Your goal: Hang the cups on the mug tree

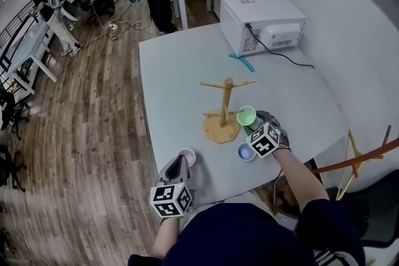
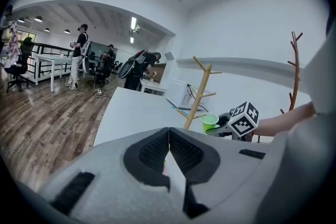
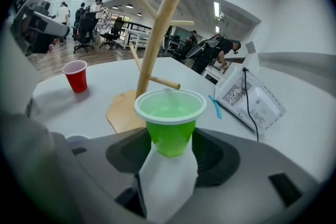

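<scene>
The wooden mug tree (image 1: 226, 103) stands on its round base (image 1: 219, 129) near the table's front. My right gripper (image 1: 252, 126) is shut on an upright green cup (image 1: 246, 115), right beside the base. In the right gripper view the green cup (image 3: 170, 118) sits between the pads, close to the trunk (image 3: 157, 44) and just below a low peg. A blue cup (image 1: 246, 151) stands on the table by that gripper. My left gripper (image 1: 180, 163) is shut and empty, touching or just short of a red cup (image 1: 186, 157). The left gripper (image 2: 169, 132) points toward the mug tree (image 2: 198, 97).
A white microwave (image 1: 262, 23) with a black cable sits at the table's far end, a teal stick (image 1: 242, 63) before it. The grey table (image 1: 174, 84) ends close at my front and left. A wooden coat stand (image 1: 355, 159) is at right. People stand at desks far off.
</scene>
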A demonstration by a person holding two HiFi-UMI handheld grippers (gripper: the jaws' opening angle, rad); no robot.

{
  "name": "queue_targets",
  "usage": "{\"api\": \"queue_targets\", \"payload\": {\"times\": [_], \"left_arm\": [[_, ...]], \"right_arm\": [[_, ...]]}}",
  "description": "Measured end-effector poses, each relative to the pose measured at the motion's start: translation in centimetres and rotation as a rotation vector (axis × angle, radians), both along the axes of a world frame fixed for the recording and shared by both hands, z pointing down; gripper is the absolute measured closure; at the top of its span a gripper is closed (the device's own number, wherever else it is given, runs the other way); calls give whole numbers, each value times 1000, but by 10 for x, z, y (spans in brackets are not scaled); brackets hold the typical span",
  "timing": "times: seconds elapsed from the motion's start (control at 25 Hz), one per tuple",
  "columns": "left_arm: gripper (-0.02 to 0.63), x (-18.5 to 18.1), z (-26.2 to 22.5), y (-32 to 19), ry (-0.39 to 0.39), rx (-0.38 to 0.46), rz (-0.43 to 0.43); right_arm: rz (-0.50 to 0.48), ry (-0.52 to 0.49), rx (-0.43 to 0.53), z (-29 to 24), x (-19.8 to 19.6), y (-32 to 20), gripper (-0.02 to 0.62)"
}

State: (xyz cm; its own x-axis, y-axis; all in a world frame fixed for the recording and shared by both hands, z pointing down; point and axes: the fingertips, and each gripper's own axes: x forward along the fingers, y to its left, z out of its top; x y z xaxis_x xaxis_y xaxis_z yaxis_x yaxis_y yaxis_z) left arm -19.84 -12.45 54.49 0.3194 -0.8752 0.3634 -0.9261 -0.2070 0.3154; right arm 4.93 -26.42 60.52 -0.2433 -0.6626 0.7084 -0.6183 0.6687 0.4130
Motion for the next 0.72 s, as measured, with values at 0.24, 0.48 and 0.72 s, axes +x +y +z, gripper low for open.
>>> {"api": "queue_targets", "payload": {"times": [0.24,0.48,0.72], "left_arm": [[586,3,0,-1,0,4,17],[586,3,0,-1,1,11,24],[586,5,-3,0,0,14,30]], "right_arm": [[-73,98,22,-4,-5,-1,345],[-154,215,55,-7,-11,0,345],[-207,270,80,-12,-18,0,345]]}}
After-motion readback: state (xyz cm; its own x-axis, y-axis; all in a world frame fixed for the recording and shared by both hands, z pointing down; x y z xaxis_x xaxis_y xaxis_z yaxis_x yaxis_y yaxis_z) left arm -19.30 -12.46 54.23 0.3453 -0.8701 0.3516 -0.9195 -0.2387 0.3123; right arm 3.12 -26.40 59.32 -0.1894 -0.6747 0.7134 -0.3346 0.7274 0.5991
